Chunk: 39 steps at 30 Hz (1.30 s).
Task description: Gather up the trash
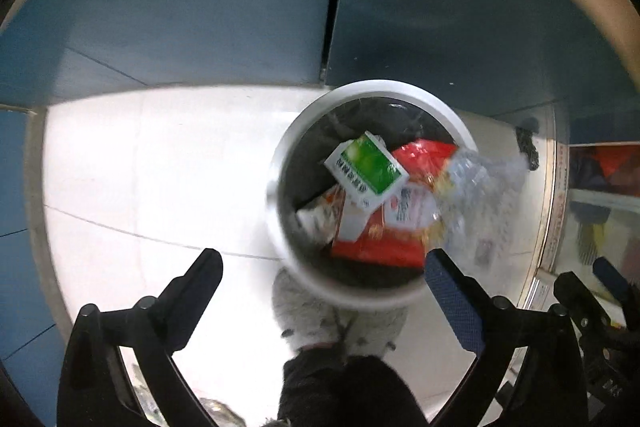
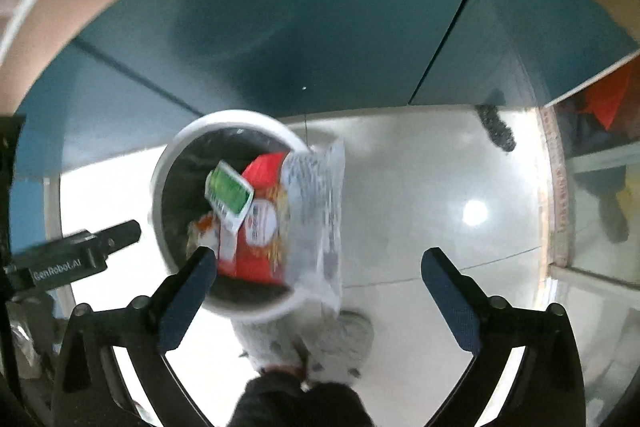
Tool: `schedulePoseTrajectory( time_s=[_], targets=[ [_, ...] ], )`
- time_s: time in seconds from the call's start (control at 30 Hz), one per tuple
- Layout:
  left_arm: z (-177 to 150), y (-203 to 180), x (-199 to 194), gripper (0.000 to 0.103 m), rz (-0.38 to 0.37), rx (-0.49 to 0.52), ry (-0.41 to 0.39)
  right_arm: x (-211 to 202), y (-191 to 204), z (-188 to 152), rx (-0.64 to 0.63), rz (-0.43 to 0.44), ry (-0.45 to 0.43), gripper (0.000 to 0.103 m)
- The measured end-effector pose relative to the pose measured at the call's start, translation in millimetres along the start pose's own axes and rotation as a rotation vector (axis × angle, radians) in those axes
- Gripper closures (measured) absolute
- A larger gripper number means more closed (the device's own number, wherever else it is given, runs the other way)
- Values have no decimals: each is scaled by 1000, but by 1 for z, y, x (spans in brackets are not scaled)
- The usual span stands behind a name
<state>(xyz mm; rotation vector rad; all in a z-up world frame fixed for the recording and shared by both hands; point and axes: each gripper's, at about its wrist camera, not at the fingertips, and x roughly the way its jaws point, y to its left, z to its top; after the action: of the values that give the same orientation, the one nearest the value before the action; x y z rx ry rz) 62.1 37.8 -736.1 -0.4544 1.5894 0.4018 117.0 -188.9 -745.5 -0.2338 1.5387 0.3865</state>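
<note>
Hanging over the white bin point(image 1: 280, 227), the left claw point(image 1: 324, 267) and right claw point(image 2: 320, 267) both gape wide, gripping nothing. A green carton point(image 1: 366, 167) and red packet point(image 1: 384, 247) lie inside; a clear plastic wrapper point(image 2: 320, 211) drapes its right rim.

Glossy white tiled floor point(image 2: 440, 187) under bright glare, blue wall panels point(image 1: 200, 7) behind

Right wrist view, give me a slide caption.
Open right gripper above a white bin as a clear plastic bag drops over its rim.
</note>
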Motion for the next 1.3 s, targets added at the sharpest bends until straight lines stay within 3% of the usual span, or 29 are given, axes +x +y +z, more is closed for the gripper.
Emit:
schedulePoseTrajectory(
  time_s=[0.13,0.23,0.47,0.53,0.67,0.93,1.23,1.3],
  targets=[
    [-33,-4,-76,0,47,11,-54,-58,5,-19,-22,-16,-14,0],
    [-54,-3,-142,0,40,-5,-99,-109,6,-28,-28,-17,-37,0],
    [-99,-8,-302,0,26,-6,-246,-275,13,-50,-45,16,-128,0],
    [-111,-10,-340,0,30,6,-287,-332,17,-58,-65,23,-168,0],
    [-133,-10,-408,0,0,13,-345,-408,24,-72,-99,37,-211,0],
    [-178,-5,-490,0,-87,47,-409,-529,31,-108,-86,75,-292,0],
    [-220,11,-538,0,-237,114,-451,-596,52,-161,-65,114,-344,0],
    [-230,13,-546,0,-237,124,-456,-605,55,-171,-62,130,-354,0]
  ],
)
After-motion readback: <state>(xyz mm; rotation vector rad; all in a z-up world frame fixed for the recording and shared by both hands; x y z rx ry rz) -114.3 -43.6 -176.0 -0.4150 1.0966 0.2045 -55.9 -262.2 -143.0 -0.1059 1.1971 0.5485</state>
